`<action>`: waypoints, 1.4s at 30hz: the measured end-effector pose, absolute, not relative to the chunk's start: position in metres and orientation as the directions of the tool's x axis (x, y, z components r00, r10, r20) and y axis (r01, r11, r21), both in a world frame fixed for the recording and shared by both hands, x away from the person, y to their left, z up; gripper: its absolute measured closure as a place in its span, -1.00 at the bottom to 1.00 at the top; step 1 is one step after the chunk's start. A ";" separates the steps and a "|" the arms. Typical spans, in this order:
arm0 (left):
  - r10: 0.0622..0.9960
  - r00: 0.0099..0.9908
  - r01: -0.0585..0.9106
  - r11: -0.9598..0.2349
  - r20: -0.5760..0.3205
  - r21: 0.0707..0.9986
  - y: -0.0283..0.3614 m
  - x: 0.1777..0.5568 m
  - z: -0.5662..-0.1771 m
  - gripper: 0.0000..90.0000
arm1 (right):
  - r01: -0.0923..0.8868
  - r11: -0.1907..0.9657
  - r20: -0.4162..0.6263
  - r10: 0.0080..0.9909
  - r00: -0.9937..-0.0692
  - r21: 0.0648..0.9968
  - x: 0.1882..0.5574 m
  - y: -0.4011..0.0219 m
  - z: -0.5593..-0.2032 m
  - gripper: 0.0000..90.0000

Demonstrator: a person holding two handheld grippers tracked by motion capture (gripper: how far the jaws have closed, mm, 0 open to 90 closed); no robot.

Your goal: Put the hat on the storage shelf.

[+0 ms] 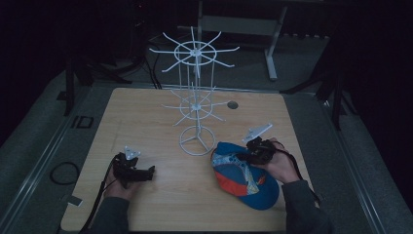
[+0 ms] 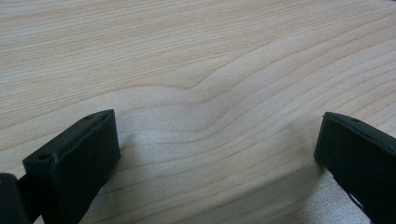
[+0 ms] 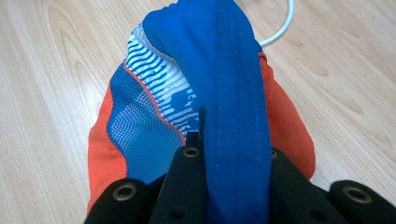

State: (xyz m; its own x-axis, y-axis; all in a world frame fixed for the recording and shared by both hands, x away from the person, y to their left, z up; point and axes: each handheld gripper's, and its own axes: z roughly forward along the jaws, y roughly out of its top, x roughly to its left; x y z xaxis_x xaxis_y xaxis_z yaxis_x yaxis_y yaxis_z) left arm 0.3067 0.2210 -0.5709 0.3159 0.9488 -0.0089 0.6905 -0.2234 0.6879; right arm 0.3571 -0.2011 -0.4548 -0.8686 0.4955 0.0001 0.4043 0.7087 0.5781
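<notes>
The step in hand looked like the pick-up of the cap (image 1: pixel 246 178), most likely for hanging on the white wire rack (image 1: pixel 196 100) that stood at the middle of the desk (image 1: pixel 146 117); the right gripper (image 1: pixel 249 155) had its fingers (image 3: pixel 187 186) clamped on a blue fold of the cap's fabric, the ridge of cloth pinched between them and running away from the camera in the right gripper view. The cap lay at the near right of the desk, just beside the rack's round base, its orange and blue panels spread below the grip. The left gripper (image 1: pixel 146 173) rested at the near left, well apart from the cap, its fingers (image 2: pixel 74 158) wide with bare wood between them. The next move, by my judgement, called for lifting the cap clear and carrying it toward one of the rack's arms without losing the thin pinch.
</notes>
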 end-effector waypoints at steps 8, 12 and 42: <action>0.949 0.316 0.691 -0.223 -0.009 0.688 0.221 0.307 -0.571 -1.00 | 0.406 0.658 0.014 0.515 -0.857 0.633 0.351 -0.214 -0.444 0.95; 0.949 0.316 0.691 -0.224 -0.009 0.687 0.221 0.307 -0.571 -1.00 | 0.404 0.635 0.019 0.523 -0.852 0.658 0.347 -0.219 -0.439 0.95; 0.948 0.318 0.692 -0.226 -0.008 0.685 0.221 0.307 -0.571 -1.00 | 0.379 0.487 0.040 0.574 -0.818 0.787 0.327 -0.252 -0.410 0.95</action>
State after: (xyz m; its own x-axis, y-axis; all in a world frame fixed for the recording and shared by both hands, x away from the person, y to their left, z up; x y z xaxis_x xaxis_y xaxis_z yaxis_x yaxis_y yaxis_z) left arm 0.3066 0.2212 -0.5707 0.3178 0.9481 -0.0079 0.6921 -0.2262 0.6854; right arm 0.3273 -0.2519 -0.4101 -0.8180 0.5738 0.0395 0.3793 0.4865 0.7870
